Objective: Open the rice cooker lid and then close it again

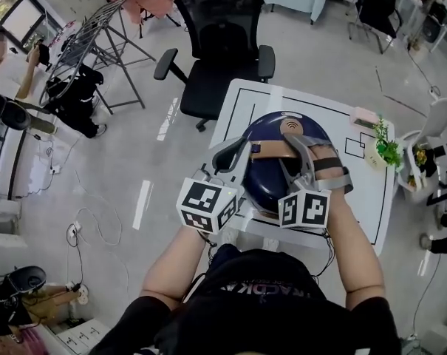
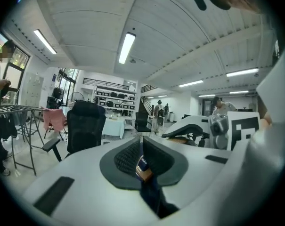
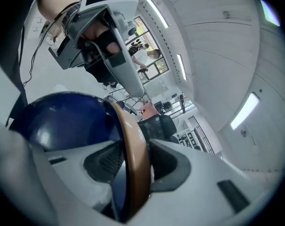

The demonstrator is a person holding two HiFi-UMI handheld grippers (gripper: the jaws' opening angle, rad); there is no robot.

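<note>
A dark blue rice cooker [image 1: 267, 183] stands on the white table [image 1: 241, 106], its lid down, with a tan carrying handle [image 1: 278, 150] arched over the top. My left gripper [image 1: 238, 154] reaches to the handle's left end. In the left gripper view my left gripper [image 2: 142, 150] has its jaws nearly together, with a small tan and blue bit of the handle's end [image 2: 143, 169] pinched low between them. My right gripper [image 1: 301, 148] sits across the handle's right part. Up close my right gripper [image 3: 135, 159] has the tan handle [image 3: 132, 140] between its pads, above the blue lid [image 3: 62, 121].
A black office chair [image 1: 223, 50] stands just beyond the table's far edge. A potted plant [image 1: 386, 152] and a pink object [image 1: 363, 117] sit at the table's right side. A drying rack [image 1: 90, 43] and a person stand far left.
</note>
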